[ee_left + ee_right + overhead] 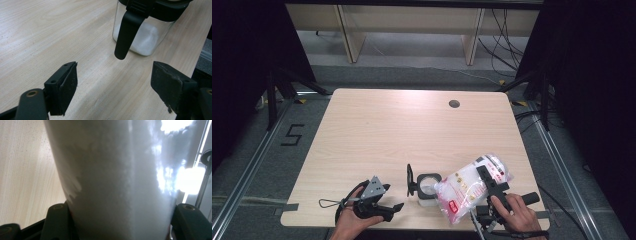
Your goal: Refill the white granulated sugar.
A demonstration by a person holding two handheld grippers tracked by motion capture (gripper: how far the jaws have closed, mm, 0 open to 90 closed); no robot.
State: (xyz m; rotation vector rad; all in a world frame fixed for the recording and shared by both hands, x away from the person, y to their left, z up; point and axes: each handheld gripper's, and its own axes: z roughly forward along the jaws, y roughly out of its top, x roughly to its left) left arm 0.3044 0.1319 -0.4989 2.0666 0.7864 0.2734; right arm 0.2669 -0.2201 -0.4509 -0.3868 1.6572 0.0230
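A clear plastic bag of white powder point(472, 187) with red print is tilted down to the left, its lower end at the mouth of a square glass jar point(429, 186). My right gripper point(487, 179) is shut on the bag; in the right gripper view the bag point(117, 182) sits pinched between both jaws of that gripper point(117, 225). The jar point(143, 37) holds some white powder, and its black hinged lid point(410, 180) stands open on the left side. My left gripper point(391, 199) rests near the table's front edge, left of the jar, open with nothing between the jaws point(115, 92).
The wooden table point(377, 135) has a round cable hole point(454, 104) at the back right. The jar's black clasp point(126, 35) hangs down in front of the left gripper. Black stand legs rise on the floor at both sides of the table.
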